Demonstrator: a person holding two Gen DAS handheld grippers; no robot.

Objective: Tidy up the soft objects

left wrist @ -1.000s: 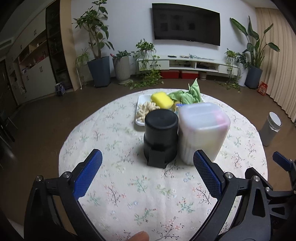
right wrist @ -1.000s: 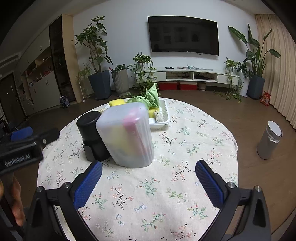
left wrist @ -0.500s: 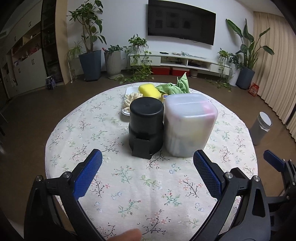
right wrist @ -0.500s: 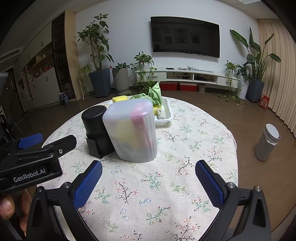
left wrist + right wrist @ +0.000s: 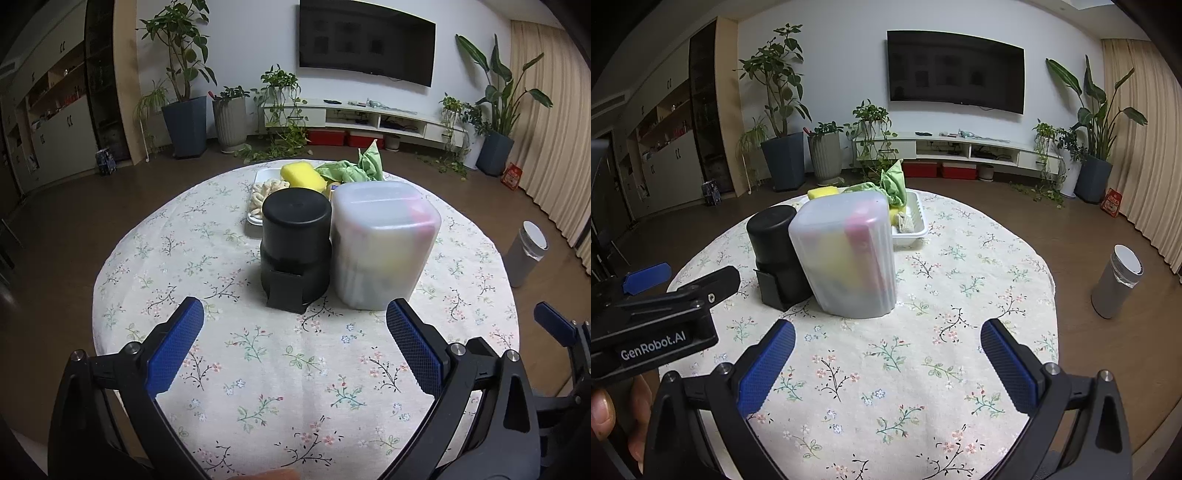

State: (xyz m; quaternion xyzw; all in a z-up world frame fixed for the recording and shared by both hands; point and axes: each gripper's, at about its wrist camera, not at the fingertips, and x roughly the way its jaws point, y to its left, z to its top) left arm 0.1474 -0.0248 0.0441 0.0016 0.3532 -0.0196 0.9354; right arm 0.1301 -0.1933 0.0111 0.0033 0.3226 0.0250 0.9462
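Observation:
A frosted translucent container [image 5: 380, 243] stands upside-down on the round floral table, with yellow and pink soft things dimly visible inside; it also shows in the right wrist view [image 5: 849, 254]. A black cylindrical holder [image 5: 295, 247] stands against its left side. Behind them a white tray [image 5: 916, 221] holds a yellow sponge [image 5: 301, 175], a green cloth [image 5: 354, 168] and a pale knitted item [image 5: 264, 192]. My left gripper [image 5: 294, 332] is open and empty, short of both containers. My right gripper [image 5: 887, 350] is open and empty, in front of the frosted container.
The floral tablecloth [image 5: 280, 369] covers the round table. A grey bin [image 5: 1117, 282] stands on the floor to the right. Potted plants [image 5: 184, 110], a TV and a low cabinet line the far wall. The left gripper's body [image 5: 657, 321] shows at the right wrist view's left.
Both grippers have pulled back a little and risen; the containers look slightly farther away. Both stay open. Nothing on the table has moved.

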